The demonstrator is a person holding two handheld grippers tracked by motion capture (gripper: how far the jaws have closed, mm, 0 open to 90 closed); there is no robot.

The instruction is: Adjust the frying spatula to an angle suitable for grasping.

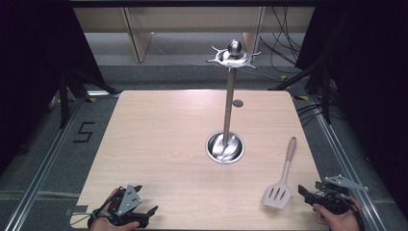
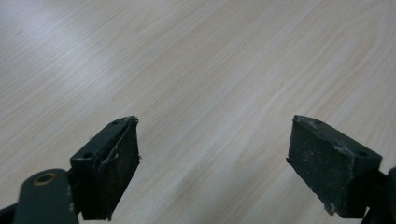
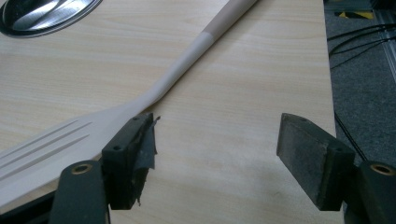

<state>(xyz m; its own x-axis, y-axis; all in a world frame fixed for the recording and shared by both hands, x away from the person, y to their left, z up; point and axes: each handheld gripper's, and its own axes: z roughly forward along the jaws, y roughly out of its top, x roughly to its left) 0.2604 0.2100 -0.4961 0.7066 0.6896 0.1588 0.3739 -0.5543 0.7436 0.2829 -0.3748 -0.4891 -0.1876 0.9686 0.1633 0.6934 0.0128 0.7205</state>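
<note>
Surface (image 1: 159, 139): pale wood-grain top, seen from the high view; grey floor around it.
Spatula (image 1: 281, 178): pale slotted blade with a tan handle end, lying flat on the surface at about 4 o'clock from the stand base, blade toward the near edge, handle pointing to 12 o'clock.
Right gripper (image 1: 308, 191): held in a hand at the near right corner, just beside the spatula blade at its 3 o'clock. Fingers (image 3: 133, 154) are set wide apart with bare surface between them; nothing is gripped. In the right gripper view the spatula neck passes just behind the left finger; contact cannot be told.
Left gripper (image 1: 146, 214): held at the near left edge, around 7 o'clock from the stand base, well apart from the spatula. Fingers (image 2: 112, 172) are spread open over bare surface.
Stand (image 1: 230, 96): upright metal pole on a round steel base, hooked ring and ball on top, empty of utensils.
Writing: a dark "5" (image 1: 84, 131) is marked on the floor at 9 o'clock of the surface. No brand is legible.
</note>
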